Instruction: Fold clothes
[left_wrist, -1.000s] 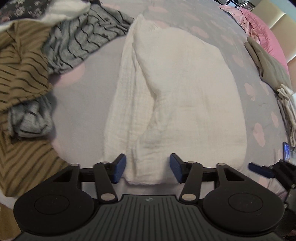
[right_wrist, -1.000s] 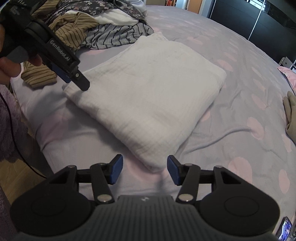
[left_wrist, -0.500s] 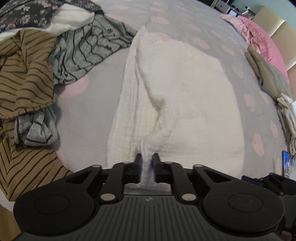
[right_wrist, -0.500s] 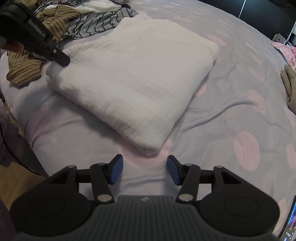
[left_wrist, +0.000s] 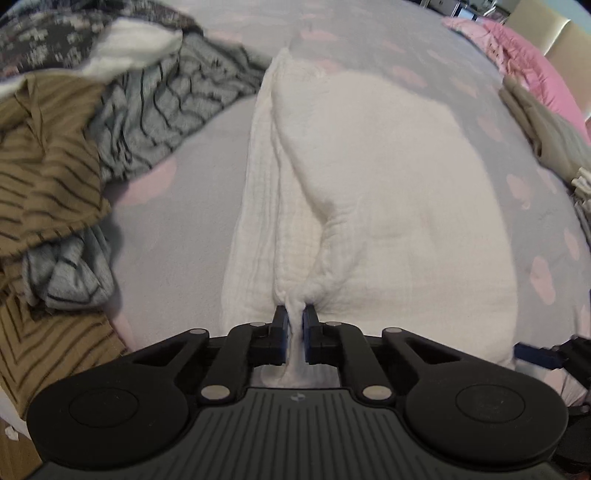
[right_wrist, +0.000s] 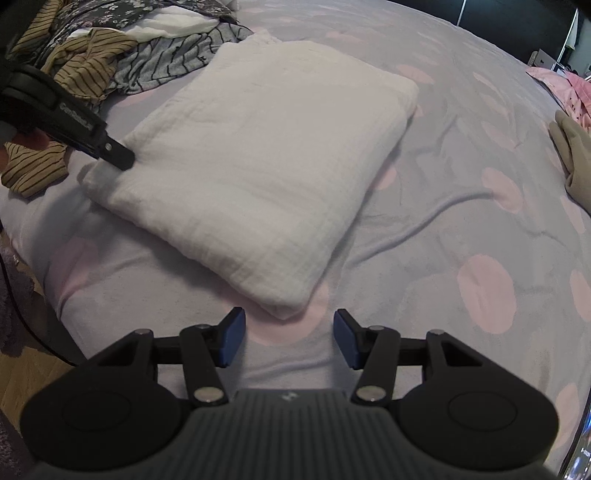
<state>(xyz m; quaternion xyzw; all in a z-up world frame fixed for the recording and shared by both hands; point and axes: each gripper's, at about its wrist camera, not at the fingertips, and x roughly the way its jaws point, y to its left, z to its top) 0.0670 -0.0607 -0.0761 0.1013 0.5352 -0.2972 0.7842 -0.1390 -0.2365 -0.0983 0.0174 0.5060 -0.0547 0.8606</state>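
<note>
The folded white cloth (right_wrist: 266, 173) lies on the bed (right_wrist: 461, 206), whose grey cover carries pale pink spots. In the right wrist view it fills the middle of the picture, with one corner pointing toward 6 o'clock, just in front of the right gripper (right_wrist: 288, 339).

The left gripper (left_wrist: 294, 334) has just been closing, and its fingers (left_wrist: 281, 332) are now clamped on a pinch of the cloth's near edge; a thin bunch of white fabric stands up between the blue pads, and creases run from it toward 12 o'clock. In the right wrist view this same gripper comes in from 9 o'clock, its dark tip touching the cloth's left corner, with part of a hand (right_wrist: 22, 142) behind it.

The right gripper's fingers (right_wrist: 231, 338) stand apart with nothing between them. They hover over the bed cover, the cloth's nearest corner just beyond the gap and not touched by either pad.

A heap of unfolded clothes (right_wrist: 110, 55) lies at 10 to 11 o'clock in the right wrist view: a tan striped top (left_wrist: 40, 177), a grey striped garment (left_wrist: 159, 118) and a dark flowered piece (right_wrist: 122, 14). The grey one touches the cloth's far corner. At 2 to 3 o'clock in the left wrist view, a pink garment (left_wrist: 532, 62) and a beige one (left_wrist: 546, 129) lie near the bed's edge, well apart from the cloth.
</note>
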